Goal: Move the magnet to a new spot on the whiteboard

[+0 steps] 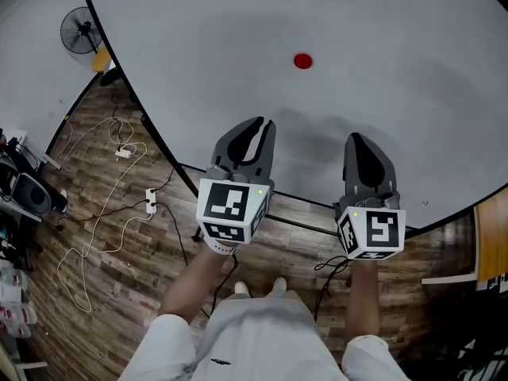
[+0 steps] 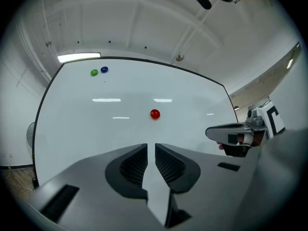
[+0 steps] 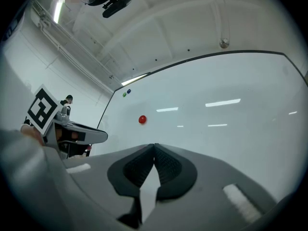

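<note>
A small red magnet (image 1: 302,60) sticks to the big whiteboard (image 1: 381,22), ahead of both grippers and well apart from them. In the left gripper view the red magnet (image 2: 154,114) sits just above the left gripper (image 2: 150,146), whose jaws stand a narrow slit apart with nothing between them. The left gripper (image 1: 262,123) hovers over the board's lower edge. My right gripper (image 1: 355,137) is beside it, and its tips meet, empty, in the right gripper view (image 3: 154,146). From that side the red magnet (image 3: 142,120) lies up and to the left.
A green magnet (image 2: 94,72) and a blue magnet (image 2: 104,70) sit together near the board's far left corner. On the wooden floor at left are a fan (image 1: 79,32), loose cables (image 1: 103,213) and a power strip (image 1: 150,202). The person's legs stand below the board.
</note>
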A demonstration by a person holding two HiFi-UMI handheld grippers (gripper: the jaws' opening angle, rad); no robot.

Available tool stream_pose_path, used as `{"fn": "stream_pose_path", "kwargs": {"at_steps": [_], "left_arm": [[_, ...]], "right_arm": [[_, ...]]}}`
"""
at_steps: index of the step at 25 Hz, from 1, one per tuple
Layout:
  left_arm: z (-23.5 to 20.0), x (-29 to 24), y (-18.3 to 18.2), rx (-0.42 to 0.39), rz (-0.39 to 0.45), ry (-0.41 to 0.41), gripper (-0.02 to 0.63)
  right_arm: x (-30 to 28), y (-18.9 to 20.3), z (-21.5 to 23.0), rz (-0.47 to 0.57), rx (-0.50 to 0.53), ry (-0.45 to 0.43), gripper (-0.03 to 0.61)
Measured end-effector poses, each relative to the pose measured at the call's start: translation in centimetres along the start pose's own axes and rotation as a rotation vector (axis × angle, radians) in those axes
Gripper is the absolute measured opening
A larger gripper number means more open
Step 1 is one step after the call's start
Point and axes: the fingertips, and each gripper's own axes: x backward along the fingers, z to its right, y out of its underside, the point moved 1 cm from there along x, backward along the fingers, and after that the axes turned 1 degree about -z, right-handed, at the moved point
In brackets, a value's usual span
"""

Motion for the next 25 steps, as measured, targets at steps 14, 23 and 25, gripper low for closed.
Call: {"fn": "stream_pose_path", "kwargs": {"at_steps": [14,23,25], "left_arm": [[-1.0,3.0,4.1,0.034,-0.057,-0.029,0.006],[-1.1,4.1,5.9,0.056,-0.081,-0.042,0.006],[-0.8,4.2,6.1,0.060,-0.084,-0.041,0.006]], "right_arm": [[1.8,4.1,-0.7,-0.043,-0.049,0.008,0.011],[2.8,5.6,-1.0,-0.083,-0.071,0.020,0.011],[3.2,5.9,-0.8,-0.089,-0.073,0.019,0.011]]}}
